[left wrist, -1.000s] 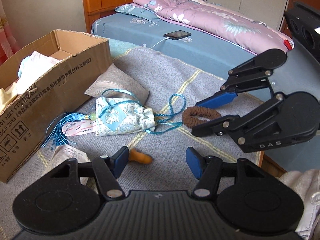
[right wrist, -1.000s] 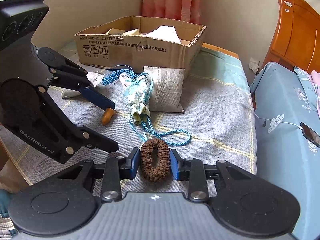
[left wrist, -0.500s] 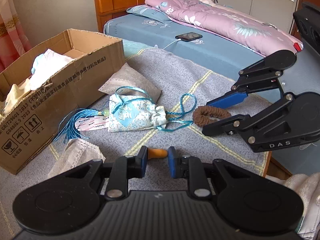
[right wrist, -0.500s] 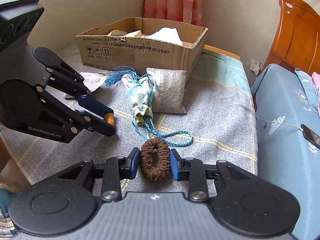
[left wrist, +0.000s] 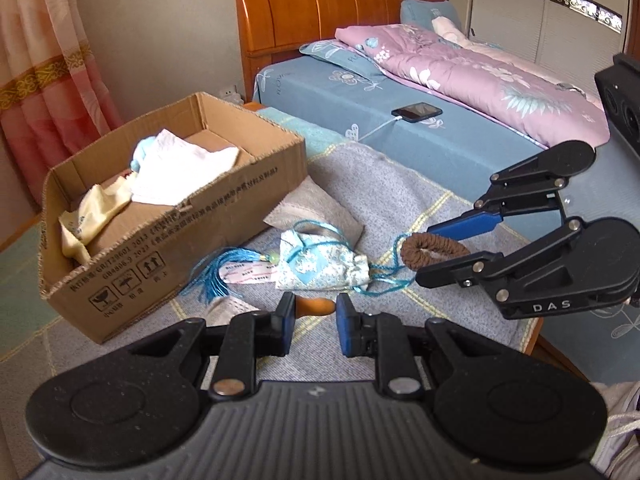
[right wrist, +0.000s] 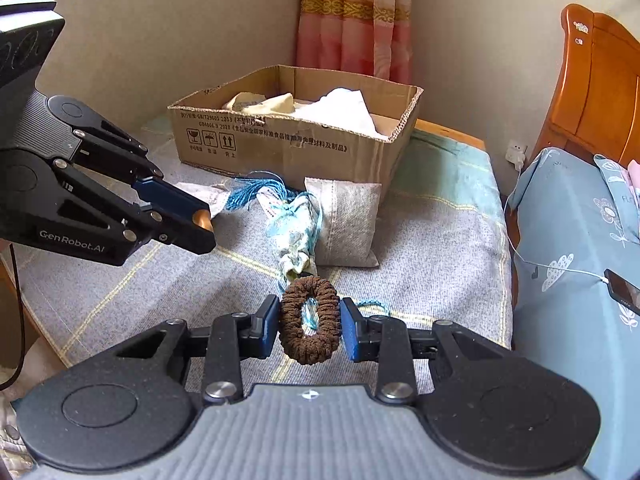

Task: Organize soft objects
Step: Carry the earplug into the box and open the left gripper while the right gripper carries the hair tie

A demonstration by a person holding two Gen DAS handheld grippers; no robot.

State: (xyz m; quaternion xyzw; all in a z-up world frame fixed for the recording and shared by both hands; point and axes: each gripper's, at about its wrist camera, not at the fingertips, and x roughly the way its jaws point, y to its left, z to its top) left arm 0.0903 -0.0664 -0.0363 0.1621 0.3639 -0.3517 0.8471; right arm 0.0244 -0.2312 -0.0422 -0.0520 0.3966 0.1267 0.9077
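Gray blanket (right wrist: pixel 420 240) covers the table. At bottom center, the right claw (right wrist: pixel 310 322) pinches a brown hair tie (right wrist: pixel 310 344). The left claw (left wrist: pixel 312 314) squeezes a small orange thing (left wrist: pixel 316 307). A cardboard box (left wrist: pixel 224 216) sits at middle left.

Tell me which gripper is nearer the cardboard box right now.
Left. The left gripper, holding a small orange piece, sits just off the cardboard box front corner; the right gripper, clamping the brown scrunchie, is farther back.
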